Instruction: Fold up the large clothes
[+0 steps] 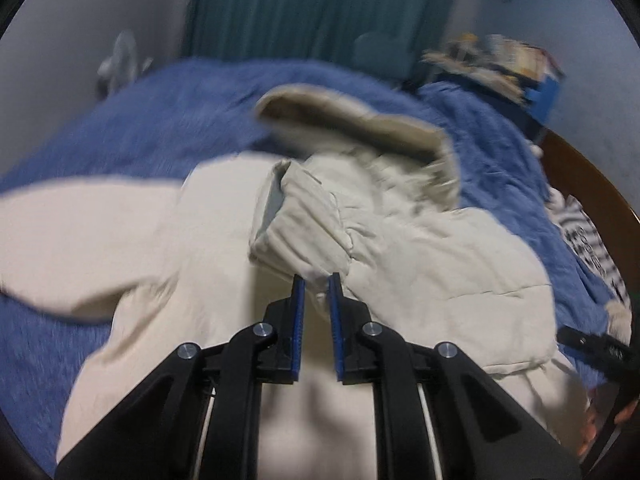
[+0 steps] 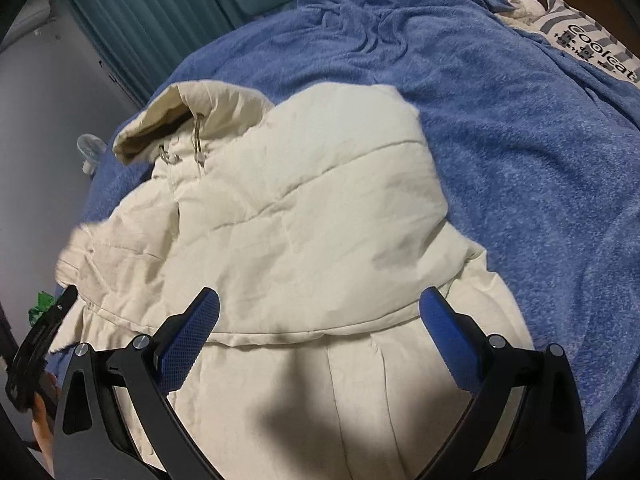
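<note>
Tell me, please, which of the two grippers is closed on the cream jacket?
The left gripper: its blue pads pinch a fold of the cream jacket's sleeve. The right gripper hangs over the jacket with jaws spread wide, gripping nothing.

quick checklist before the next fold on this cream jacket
1. left gripper pinching fabric: ok, pads closed on a fold of the sleeve.
2. right gripper free for a grab: ok, jaws wide apart over the cream jacket, nothing between them.
3. Sleeve laid flat across the body: not ok, bunched and lifted.
4. Hood flattened: not ok, it stands up open.
5. Blue blanket free beside the jacket: ok.
6. Jacket's bottom hem straight: cannot tell, out of view.
</note>
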Motion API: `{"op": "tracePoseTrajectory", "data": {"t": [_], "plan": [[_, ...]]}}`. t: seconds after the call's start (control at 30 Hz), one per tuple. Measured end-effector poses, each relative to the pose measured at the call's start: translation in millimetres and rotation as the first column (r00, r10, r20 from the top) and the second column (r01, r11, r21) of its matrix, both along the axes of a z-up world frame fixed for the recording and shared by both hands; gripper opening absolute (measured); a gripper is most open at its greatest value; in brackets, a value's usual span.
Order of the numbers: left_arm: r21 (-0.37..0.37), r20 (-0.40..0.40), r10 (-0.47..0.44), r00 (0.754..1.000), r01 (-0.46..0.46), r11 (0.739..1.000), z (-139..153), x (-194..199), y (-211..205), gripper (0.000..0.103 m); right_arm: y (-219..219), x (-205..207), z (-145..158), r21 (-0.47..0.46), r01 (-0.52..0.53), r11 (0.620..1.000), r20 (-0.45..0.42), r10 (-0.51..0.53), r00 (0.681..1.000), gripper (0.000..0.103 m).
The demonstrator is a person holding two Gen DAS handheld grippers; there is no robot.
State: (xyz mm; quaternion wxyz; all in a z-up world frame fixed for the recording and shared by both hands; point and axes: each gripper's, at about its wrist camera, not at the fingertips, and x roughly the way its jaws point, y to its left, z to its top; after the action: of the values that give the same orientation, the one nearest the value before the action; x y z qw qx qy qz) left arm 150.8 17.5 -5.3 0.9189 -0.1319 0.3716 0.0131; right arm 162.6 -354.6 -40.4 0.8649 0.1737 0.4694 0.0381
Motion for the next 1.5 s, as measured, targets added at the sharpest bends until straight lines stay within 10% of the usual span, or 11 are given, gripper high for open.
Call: {"op": "tracePoseTrajectory", "data": {"t": [0.23, 0.33, 0.5, 0.7, 0.77, 0.83, 0.9, 1.1, 1.2, 1.5], "plan": [[-0.102, -0.083, 0.086, 0.993, -0.094, 0.99, -24, 6, 32, 0.01, 5, 3, -9, -0.016, -0.011, 1.0, -0.025, 0.011, 1.0, 0.096], [-0.132, -0.105, 0.064, 0.992, -0.078, 0.988, -32, 14, 35, 0.027, 6, 4, -12, -0.016, -0.015, 1.0, -0.031, 0.014, 0.999, 0.097], [-0.07, -0.097, 0.062, 0.993, -0.069, 0.995, -27, 18, 27, 0.061, 7, 4, -13, -0.02, -0.019, 1.0, -0.034, 0.018, 0.999, 0.097], [0.058, -0.032, 0.004, 0.999, -0.002, 0.998, -15, 29, 15, 0.074, 2, 6, -13, -0.008, -0.007, 1.0, -0.024, 0.007, 1.0, 0.097], [0.056, -0.062, -0.04, 0.997, 0.044, 0.997, -25, 37, 17, 0.069, 2, 8, -15, -0.012, -0.006, 1.0, -0.019, 0.006, 1.0, 0.097], [0.038, -0.102, -0.043, 0.994, 0.047, 0.998, -34, 39, 23, 0.018, 2, 9, -17, -0.031, -0.008, 0.999, -0.014, 0.007, 1.0, 0.097], [0.042, -0.102, -0.043, 0.994, 0.048, 0.998, -36, 37, 26, 0.009, 4, 11, -17, -0.054, -0.018, 0.998, -0.004, 0.018, 1.0, 0.097], [0.107, -0.057, 0.002, 0.998, 0.005, 0.994, -17, 18, 32, 0.004, 17, 7, 1, -0.077, -0.064, 0.995, 0.13, 0.074, 0.989, 0.083], [0.095, -0.124, 0.02, 0.992, -0.008, 0.995, -34, 23, 38, 0.004, 34, 14, -12, -0.189, -0.112, 0.976, 0.066, 0.126, 0.99, 0.066], [0.152, -0.202, 0.033, 0.979, -0.002, 0.988, -60, 30, 36, 0.004, 31, 24, -45, -0.173, -0.119, 0.978, -0.038, 0.114, 0.993, 0.066]]}}
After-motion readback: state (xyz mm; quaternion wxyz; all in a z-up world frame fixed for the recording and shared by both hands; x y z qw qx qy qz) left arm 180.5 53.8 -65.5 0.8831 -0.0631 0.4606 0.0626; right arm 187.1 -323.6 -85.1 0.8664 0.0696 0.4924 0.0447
